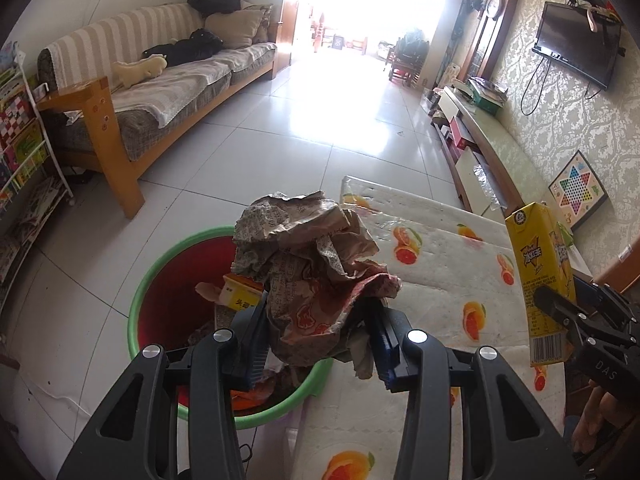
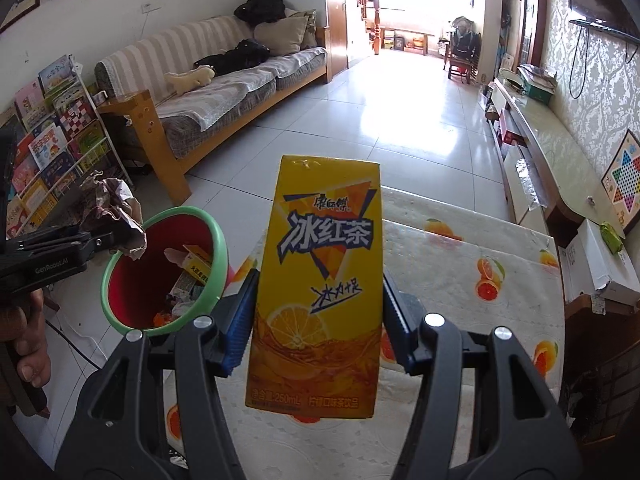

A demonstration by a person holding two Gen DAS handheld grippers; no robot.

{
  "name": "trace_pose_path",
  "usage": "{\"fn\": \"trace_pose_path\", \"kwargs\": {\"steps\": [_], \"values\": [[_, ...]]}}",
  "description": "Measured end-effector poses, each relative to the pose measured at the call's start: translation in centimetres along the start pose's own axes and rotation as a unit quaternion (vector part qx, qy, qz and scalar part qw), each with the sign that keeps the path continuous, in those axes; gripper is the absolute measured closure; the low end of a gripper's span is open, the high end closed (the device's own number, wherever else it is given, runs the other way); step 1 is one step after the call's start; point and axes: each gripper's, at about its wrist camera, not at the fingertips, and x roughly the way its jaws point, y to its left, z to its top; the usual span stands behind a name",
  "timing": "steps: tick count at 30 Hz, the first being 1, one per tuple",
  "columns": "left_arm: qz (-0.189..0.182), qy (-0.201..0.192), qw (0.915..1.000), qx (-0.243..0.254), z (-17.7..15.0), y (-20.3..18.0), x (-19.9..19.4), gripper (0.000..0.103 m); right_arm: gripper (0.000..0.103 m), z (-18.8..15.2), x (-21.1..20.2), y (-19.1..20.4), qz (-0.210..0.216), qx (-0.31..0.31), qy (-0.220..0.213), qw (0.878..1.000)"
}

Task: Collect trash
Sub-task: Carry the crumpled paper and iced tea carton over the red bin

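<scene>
Two pieces of trash are in our grippers, so we start with the big things and work down. We stand at a table (image 2: 460, 264) under a clear cover printed with orange slices, the tiled floor (image 1: 280, 152) stretching past a striped sofa (image 1: 160, 80) toward a bright doorway. Just beside the table's left edge sits our bin (image 2: 216, 256), red inside with a green rim, already holding a yellow box and other scraps. Next in size comes the yellow tea carton (image 2: 320, 280): our right gripper (image 2: 316, 316) clamps it upright by both side faces, its blue pads pressed against it, and carries it above the table, to the right of the bin. Smaller still is the crumpled paper wad (image 1: 312, 272), printed newspaper mixed with red-patterned wrapping. Our left gripper (image 1: 320, 340) pinches its lower part between the pads, and holds it over the bin's near rim, partly above the opening.
</scene>
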Motion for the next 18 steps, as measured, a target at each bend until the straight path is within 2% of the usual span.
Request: {"fn": "trace_pose_path", "kwargs": {"steps": [13,16,18], "values": [[0.024,0.018,0.9984,-0.047,0.3,7.7,1.8,0.061,0.047,1.4,2.6,7.8,0.029,-0.056,0.011,0.998],[0.030,0.036,0.9975,-0.053,0.1,8.7,2.6,0.056,0.047,1.8,3.5,8.5,0.037,-0.053,0.017,0.998],[0.033,0.039,0.9966,-0.064,0.0,9.3,2.7,0.045,0.047,2.0,3.9,9.2,0.040,-0.057,0.018,0.997]]}}
